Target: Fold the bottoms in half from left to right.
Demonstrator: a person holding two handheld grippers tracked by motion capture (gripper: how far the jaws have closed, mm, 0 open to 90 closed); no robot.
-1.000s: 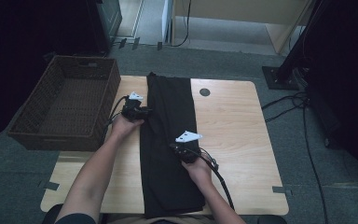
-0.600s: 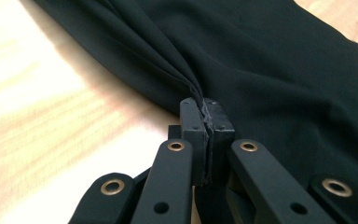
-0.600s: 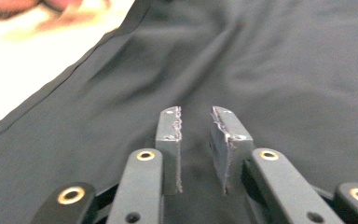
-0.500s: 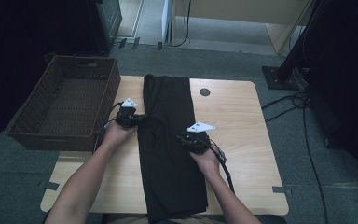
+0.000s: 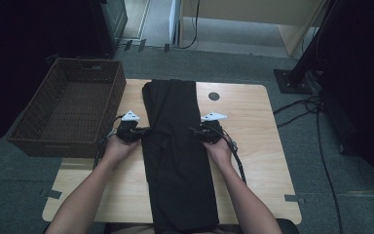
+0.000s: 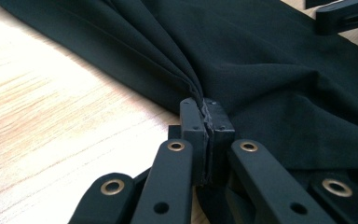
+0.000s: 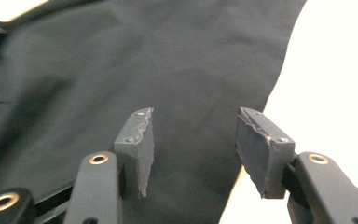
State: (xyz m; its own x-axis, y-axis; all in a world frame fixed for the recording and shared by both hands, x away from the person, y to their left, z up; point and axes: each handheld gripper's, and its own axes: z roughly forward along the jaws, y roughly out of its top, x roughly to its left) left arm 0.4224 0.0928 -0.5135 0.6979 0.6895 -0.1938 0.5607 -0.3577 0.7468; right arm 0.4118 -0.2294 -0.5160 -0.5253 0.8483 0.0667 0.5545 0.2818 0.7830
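Grey carpet floor [image 5: 24,195], dark room, light wooden table [image 5: 263,146] in the middle. Wicker basket [image 5: 68,112] sits off the table's 9 o'clock edge, touching it. Black garment [image 5: 177,156], folded into a long strip, runs down the table centre from 12 to 6 o'clock, near end hanging over the person's edge. Small dark round grommet [image 5: 214,96] in the tabletop at about 1 o'clock, just beside the cloth. Left gripper [image 5: 135,131] at the strip's 9 o'clock edge: jaws clamped tight on a gathered pleat of fabric. Right gripper [image 5: 200,132] at the 3 o'clock edge: jaws spread wide over the cloth, gripping nothing.
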